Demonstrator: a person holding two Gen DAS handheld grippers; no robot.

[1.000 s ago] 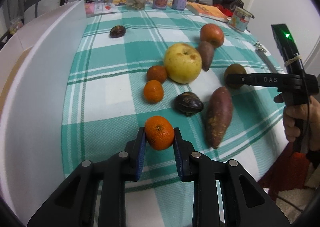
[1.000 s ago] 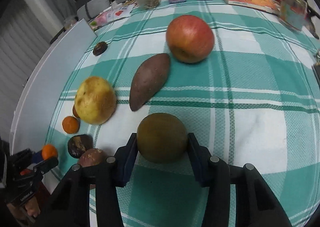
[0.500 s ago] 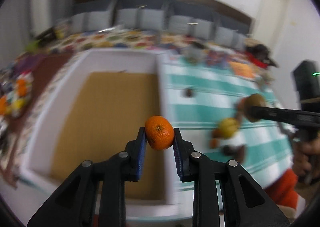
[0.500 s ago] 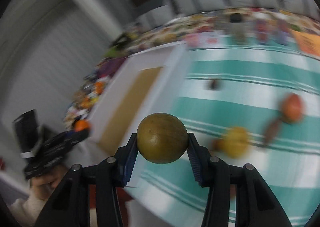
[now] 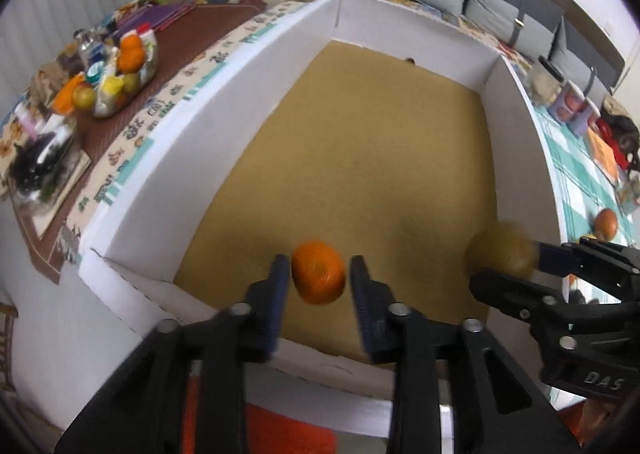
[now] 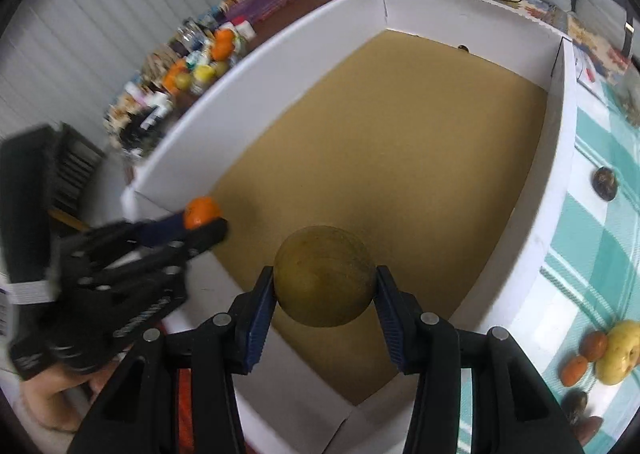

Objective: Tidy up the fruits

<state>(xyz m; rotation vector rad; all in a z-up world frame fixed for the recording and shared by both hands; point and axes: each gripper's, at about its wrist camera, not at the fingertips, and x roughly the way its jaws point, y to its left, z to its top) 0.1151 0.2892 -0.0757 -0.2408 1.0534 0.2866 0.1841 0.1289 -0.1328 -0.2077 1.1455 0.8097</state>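
Soft, even indoor light is filling both fisheye views — straight lines are bowing and corners are darkening toward the rims — while motion blur is smearing the orange fruit (image 5: 318, 272) between the left jaws and the left gripper (image 6: 204, 226) seen from the right wrist.

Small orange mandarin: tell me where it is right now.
The small orange mandarin sits between the opening jaws of the left gripper, pads clear of it, over the white box's brown floor near its front wall.

Smooth white card walls (image 5: 192, 158) and a matt brown cardboard floor (image 5: 360, 158) are shown by the box; matt black plastic is seen on the left claw (image 5: 319, 286), woven checked cloth (image 6: 600, 238) alongside.
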